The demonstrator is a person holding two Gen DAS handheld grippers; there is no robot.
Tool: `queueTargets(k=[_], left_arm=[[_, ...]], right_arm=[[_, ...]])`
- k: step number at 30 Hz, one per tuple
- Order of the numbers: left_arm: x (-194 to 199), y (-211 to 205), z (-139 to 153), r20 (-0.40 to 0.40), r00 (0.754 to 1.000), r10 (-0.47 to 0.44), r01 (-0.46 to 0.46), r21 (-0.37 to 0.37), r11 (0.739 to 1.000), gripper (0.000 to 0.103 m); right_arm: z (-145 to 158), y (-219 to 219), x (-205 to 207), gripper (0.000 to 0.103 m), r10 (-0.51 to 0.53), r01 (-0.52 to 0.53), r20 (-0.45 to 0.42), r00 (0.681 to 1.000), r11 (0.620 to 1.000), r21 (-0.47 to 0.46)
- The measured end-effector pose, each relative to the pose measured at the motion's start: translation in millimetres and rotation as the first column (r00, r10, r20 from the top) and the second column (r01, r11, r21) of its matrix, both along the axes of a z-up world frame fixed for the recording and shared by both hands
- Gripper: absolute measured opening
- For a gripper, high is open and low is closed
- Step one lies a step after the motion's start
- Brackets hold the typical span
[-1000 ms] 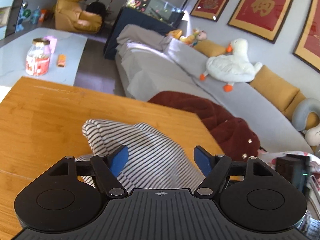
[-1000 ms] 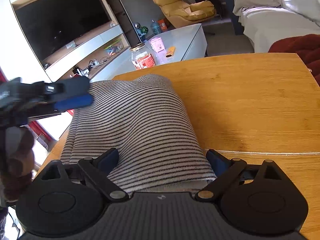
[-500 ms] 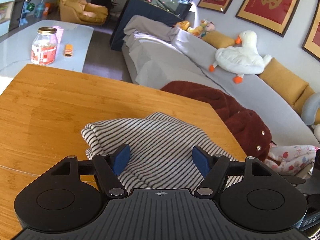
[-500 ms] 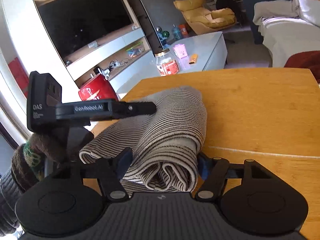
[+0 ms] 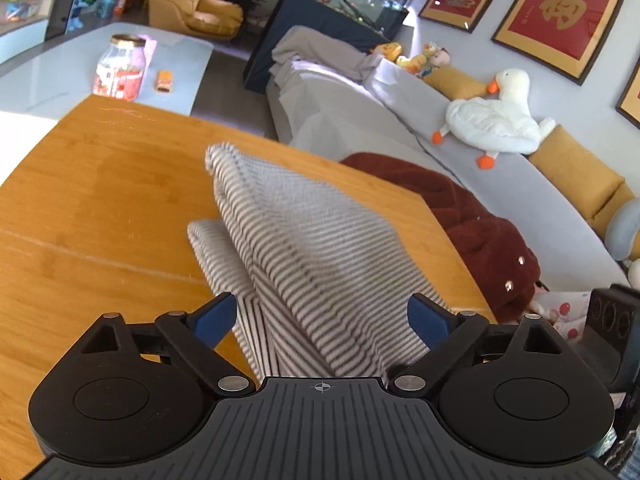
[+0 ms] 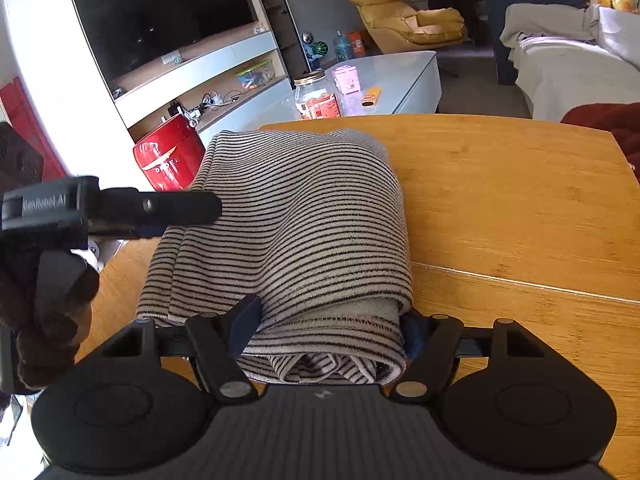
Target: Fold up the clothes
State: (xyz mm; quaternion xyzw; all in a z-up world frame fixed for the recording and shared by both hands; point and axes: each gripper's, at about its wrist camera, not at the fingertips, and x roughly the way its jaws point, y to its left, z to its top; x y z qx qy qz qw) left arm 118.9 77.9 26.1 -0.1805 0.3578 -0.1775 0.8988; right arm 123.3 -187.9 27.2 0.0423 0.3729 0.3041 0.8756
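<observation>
R gripper [image 6: 328, 330] is clamping its half-open fingers w/ both pads pressing the near end of the folded striped garment [image 6: 296, 232], which is lying on the wooden table [image 6: 520, 200]. L gripper [image 5: 322, 316] is sitting wide open, fingers either side of the cloth, a blurred fold rising btwn them; grip can't be confirmed.

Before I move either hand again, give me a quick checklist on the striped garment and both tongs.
1. Left tongs open around the striped garment: ok, blue pads wide apart with cloth between them.
2. Right tongs gripping the folded end: cannot tell, the pads sit against the bundle but squeeze is not visible.
3. Garment folded over itself: ok, layered edges show at the near end in the right wrist view.
4. Garment fully on the wooden table: cannot tell, its left edge sits close to the table's side.
5. Bare table beside the garment for setting it down: ok.
6. Sharp view from the left wrist: not ok, the cloth is blurred.
</observation>
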Motion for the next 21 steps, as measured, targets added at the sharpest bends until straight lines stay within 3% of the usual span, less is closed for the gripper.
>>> queueTargets(k=[2, 8, 12, 15, 18, 20, 21], left_arm=[[0.9, -1.0, -14.1, -0.044, 0.999, -0.003, 0.004, 0.017, 1.0, 0.088], [-2.2, -1.6, -22.9, -0.03, 0.999, -0.037, 0.038, 0.015, 0.999, 0.084], [-3.3, -2.2, -24.5, -0.027, 0.999, -0.041, 0.041, 0.018, 0.999, 0.083], [-3.8, -2.5, -25.1, -0.021, 0.999, -0.043, 0.044, 0.021, 0.999, 0.083], [-3.6, -4.1, -25.2, -0.013, 0.999, -0.046, 0.046, 0.028, 0.999, 0.083], [-3.4, -3.1, -24.8, -0.011, 0.999, -0.048, 0.048, 0.034, 0.998, 0.083], [-3.5, -2.4, -24.5, -0.01, 0.999, -0.051, 0.052, 0.038, 0.998, 0.083]], right_arm=[[3.5, -8.2, 5.3, 0.073, 0.009, -0.008, -0.023, 1.0, 0.999, 0.032], [30.7, -42.6, 33.7, 0.085, -0.071, 0.074, -0.021, 0.997, 0.984, 0.164], [37.4, -34.1, 74.4, 0.096, -0.054, 0.056, -0.018, 0.998, 0.974, 0.222], [23.3, -11.2, 112.3, 0.096, -0.014, 0.042, -0.121, 0.993, 0.971, 0.236], [2.3, 16.0, 140.6, 0.096, 0.011, 0.04, -0.256, 0.967, 0.98, 0.193], [3.6, 28.2, 142.9, 0.086, 0.042, 0.006, -0.253, 0.967, 0.982, 0.188], [12.9, 32.1, 136.8, 0.081, 0.053, -0.018, -0.194, 0.98, 0.984, 0.177]])
